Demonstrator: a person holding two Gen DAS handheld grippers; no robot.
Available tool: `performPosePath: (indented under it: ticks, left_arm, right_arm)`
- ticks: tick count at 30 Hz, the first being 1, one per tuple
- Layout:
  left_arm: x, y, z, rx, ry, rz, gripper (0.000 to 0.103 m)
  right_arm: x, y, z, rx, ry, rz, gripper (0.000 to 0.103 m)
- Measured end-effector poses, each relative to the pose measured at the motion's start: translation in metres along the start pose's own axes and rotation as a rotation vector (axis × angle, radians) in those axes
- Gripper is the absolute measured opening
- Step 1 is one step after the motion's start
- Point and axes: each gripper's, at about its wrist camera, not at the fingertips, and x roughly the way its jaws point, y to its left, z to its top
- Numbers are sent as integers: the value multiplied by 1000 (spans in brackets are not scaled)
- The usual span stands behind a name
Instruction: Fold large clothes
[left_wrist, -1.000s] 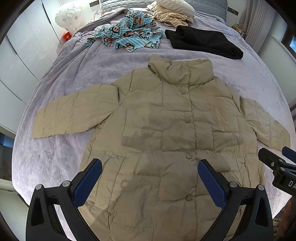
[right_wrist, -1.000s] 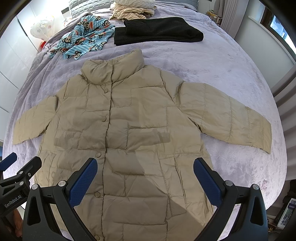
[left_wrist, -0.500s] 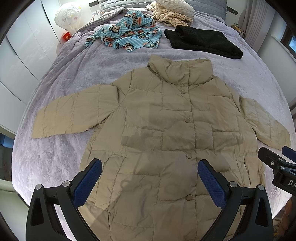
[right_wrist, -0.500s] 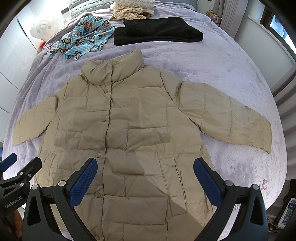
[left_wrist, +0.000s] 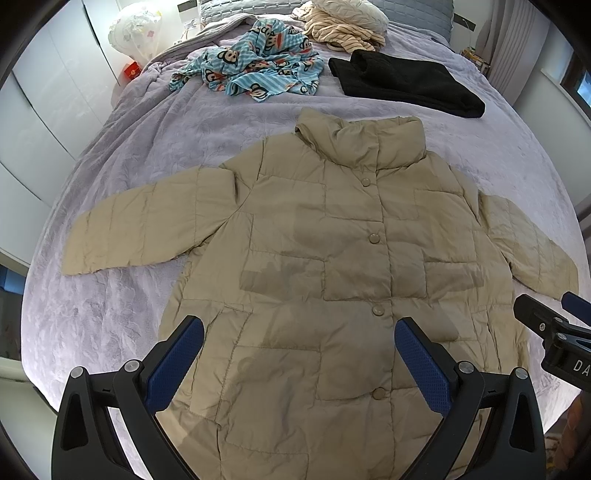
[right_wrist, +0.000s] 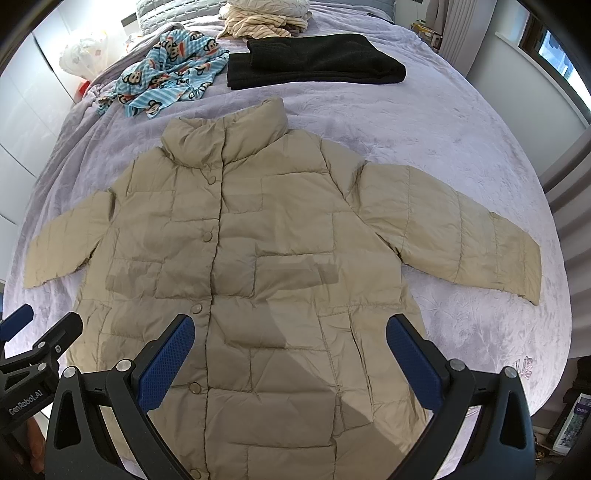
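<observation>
- A beige quilted puffer jacket (left_wrist: 332, 266) lies flat, front side up and buttoned, in the middle of the bed (left_wrist: 122, 147); its stand-up collar points toward the head end, its hem toward the foot edge.
- Both sleeves are spread out to the sides on the lilac bedspread, one toward each side edge.
- The left gripper (left_wrist: 299, 354) hangs above the lower part of the jacket, jaws spread wide, nothing between the blue pads.
- The right gripper (right_wrist: 290, 349) hangs beside it over the hem area, jaws likewise released and empty.
- Toward the head end, apart from the collar, lie a blue monkey-print garment (left_wrist: 255, 70), a folded black garment (left_wrist: 402, 86) and a striped cream garment (left_wrist: 343, 35).
- A pale pillow (left_wrist: 354, 11) sits on the striped one.
</observation>
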Motion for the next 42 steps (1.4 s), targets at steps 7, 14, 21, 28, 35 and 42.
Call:
performPosePath:
  ticks: [7,14,21,28,35,42]
  left_arm:
    - [8,8,-4,-27,8,-34,103]
    - [31,50,-10,-89,26,-106,103]
    - [79,143,-3,-229,19,-73,103]
    - [146,268,-12,-508,15,-164,103]
    - [211,351,-11,-705,-22,-267,103]
    - [237,398,38,-783,-133,-231,102]
  right_arm:
    - [6,4,-2,-1,18,7,103]
    - [16,15,-8,-2,29,43,103]
    - [41,46,-21,9,62,97,103]
    - [79,113,-40,-48,134,98,103]
    - [120,165,-45,-60,147,151,103]
    - [131,195,-30,-83,68,197,103]
